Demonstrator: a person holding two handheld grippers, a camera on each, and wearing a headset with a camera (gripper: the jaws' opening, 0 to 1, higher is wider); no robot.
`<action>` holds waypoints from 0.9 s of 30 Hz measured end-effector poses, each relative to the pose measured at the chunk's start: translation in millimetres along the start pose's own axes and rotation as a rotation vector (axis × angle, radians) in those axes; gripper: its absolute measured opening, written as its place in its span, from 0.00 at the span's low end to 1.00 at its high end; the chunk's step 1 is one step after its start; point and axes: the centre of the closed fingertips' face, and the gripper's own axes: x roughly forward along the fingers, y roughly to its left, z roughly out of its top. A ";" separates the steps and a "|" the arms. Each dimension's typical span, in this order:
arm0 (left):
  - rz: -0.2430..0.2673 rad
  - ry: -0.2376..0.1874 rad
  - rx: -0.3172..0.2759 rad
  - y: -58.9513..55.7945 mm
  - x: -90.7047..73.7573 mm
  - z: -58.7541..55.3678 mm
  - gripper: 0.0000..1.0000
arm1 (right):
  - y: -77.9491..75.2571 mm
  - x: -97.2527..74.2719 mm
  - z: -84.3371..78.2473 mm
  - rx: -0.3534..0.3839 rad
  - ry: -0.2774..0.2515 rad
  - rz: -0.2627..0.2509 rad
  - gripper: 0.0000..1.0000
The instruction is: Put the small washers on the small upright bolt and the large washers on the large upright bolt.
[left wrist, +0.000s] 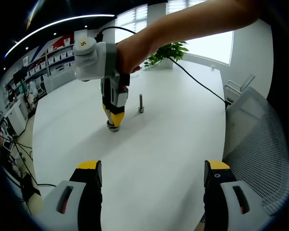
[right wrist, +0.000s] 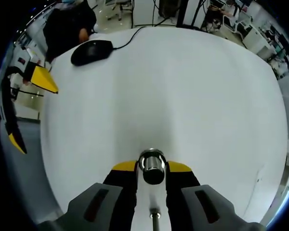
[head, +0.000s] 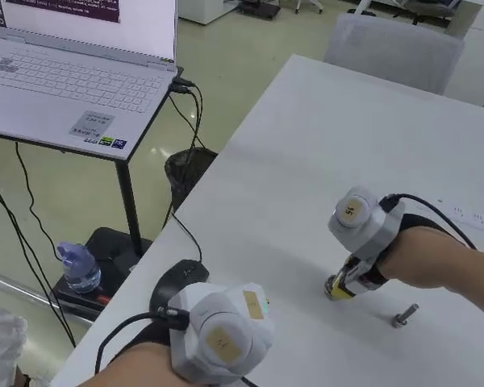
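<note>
My right gripper (head: 340, 289) points down at the white table (head: 347, 145), shut on a shiny large bolt (right wrist: 151, 162) that stands between its yellow fingertips (right wrist: 124, 167). In the left gripper view this bolt (left wrist: 113, 127) rests on the table under the right gripper (left wrist: 113, 116). A small upright bolt (head: 403, 314) stands just to the right of it, and it is also visible as the small bolt (left wrist: 141, 103) from the left side. My left gripper (left wrist: 152, 168) is open and holds nothing, near the table's front edge. I can make out no loose washers.
A black mouse (head: 177, 282) with its cable lies at the table's near left corner. A laptop (head: 73, 81) sits on a stand to the left, off the table. A grey chair (head: 391, 48) stands at the far edge.
</note>
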 end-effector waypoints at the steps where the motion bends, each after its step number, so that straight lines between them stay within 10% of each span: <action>1: -0.001 0.002 -0.001 0.1 0.2 -0.3 0.87 | -0.3 0.7 -0.1 -0.001 0.000 0.000 0.22; 27: 0.007 -0.016 -0.006 0.9 -1.8 4.1 0.88 | -0.1 -1.2 2.0 0.002 -0.033 -0.017 0.30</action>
